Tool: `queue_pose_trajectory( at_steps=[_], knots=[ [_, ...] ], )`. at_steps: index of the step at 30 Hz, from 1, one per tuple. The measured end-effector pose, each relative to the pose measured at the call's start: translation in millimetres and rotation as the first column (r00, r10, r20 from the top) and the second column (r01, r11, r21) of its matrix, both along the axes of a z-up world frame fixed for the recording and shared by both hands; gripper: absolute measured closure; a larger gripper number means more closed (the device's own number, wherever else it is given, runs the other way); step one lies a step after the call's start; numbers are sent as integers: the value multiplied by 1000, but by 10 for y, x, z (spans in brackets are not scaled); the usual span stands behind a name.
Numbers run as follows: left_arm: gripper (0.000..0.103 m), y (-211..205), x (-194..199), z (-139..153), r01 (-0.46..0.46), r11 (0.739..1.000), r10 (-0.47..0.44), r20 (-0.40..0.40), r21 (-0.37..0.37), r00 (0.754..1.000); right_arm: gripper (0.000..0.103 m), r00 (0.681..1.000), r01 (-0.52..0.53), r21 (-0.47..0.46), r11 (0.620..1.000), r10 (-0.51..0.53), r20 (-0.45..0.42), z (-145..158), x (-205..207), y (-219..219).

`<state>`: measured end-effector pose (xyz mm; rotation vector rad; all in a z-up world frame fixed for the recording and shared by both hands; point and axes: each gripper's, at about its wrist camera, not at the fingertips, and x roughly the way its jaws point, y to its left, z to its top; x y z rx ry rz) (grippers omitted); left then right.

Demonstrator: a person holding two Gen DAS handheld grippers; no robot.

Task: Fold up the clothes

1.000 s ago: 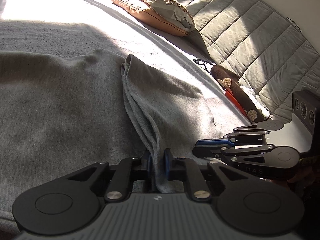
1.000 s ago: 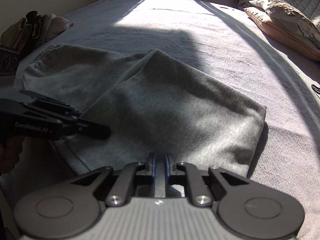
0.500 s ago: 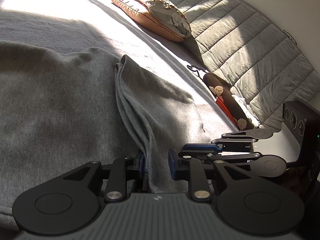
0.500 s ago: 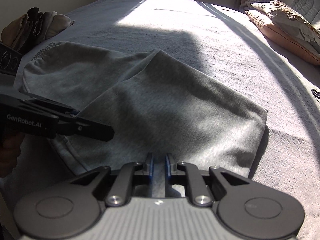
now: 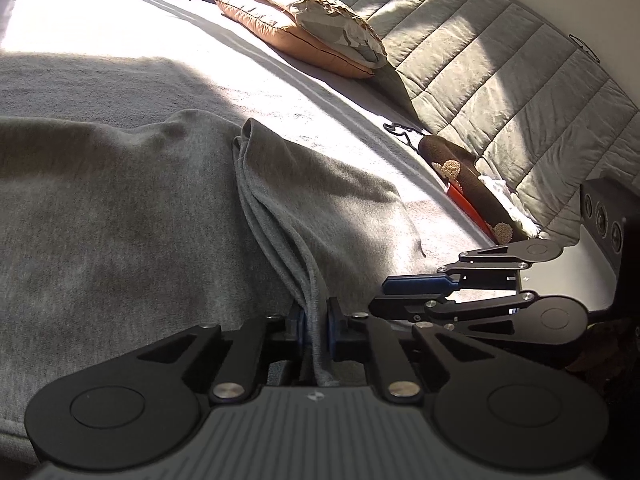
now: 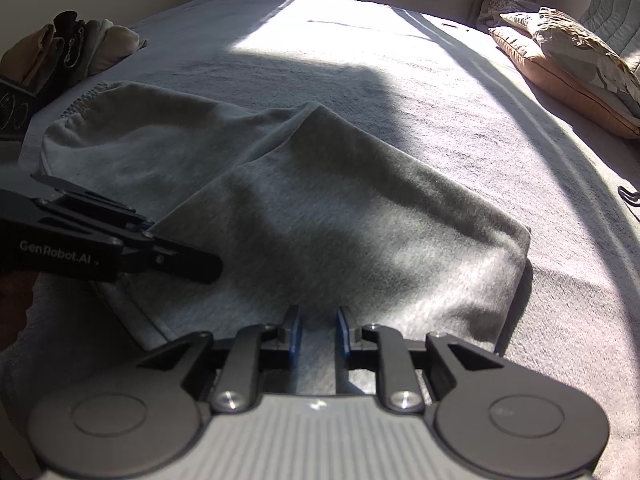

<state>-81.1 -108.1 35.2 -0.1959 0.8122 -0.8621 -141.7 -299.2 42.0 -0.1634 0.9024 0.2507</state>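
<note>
A grey knit garment [image 5: 120,220] lies folded on the bed, its gathered waistband [image 6: 84,96] at the far left. My left gripper [image 5: 316,312] is closing, and its blue pads pinch the stacked layers of the garment's near edge. The right wrist view shows the left gripper [image 6: 200,260] coming in from the left over the cloth. My right gripper [image 6: 319,320] is opening at the garment's near hem. Its pads stand apart and the cloth lies flat between them, not squeezed. In the left wrist view the right gripper [image 5: 380,294] sits close by on the right.
The bed is covered by a grey blanket [image 6: 360,60]. Pillows [image 5: 304,40] lean on a quilted headboard [image 5: 500,80]. A dark patterned item with red [image 5: 468,184] and a black cord [image 5: 400,130] lie near the headboard. Folded clothes [image 6: 68,48] are piled at the far left.
The left jaws spread around the fold half a second ago and have closed on it again. The right jaws have widened off the hem. Neither hand has shifted much.
</note>
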Motion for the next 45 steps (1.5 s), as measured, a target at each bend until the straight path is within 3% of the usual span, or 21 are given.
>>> queue_pose_trajectory(
  at_steps=[3, 8, 14, 20, 28, 36, 45],
  knots=[
    [94, 51, -27, 145, 2, 999, -1, 32, -42, 999, 75, 1000, 2, 8, 1000, -2, 30, 41, -22, -15],
    [94, 154, -33, 210, -17, 998, 18, 12, -59, 1000, 61, 997, -6, 38, 999, 3, 83, 134, -65, -38],
    [93, 49, 22, -80, -27, 999, 28, -25, 47, 999, 59, 1000, 5, 3, 1000, -5, 10, 13, 15, 7],
    [93, 54, 47, -74, -32, 998, 34, -40, 47, 999, 55, 1000, 19, 4, 1000, -19, 14, 9, 36, -22],
    [92, 52, 44, -87, -28, 998, 30, -49, 51, 998, 55, 985, 153, 58, 987, -156, 66, 70, 225, -178],
    [92, 47, 33, -93, -23, 998, 26, -44, 56, 999, 47, 996, 82, 16, 996, -83, 39, -19, 513, 112],
    [91, 32, -6, -78, -23, 997, 24, -17, 70, 1000, 42, 988, 136, 52, 989, -139, 65, -57, 879, 153]
  ],
)
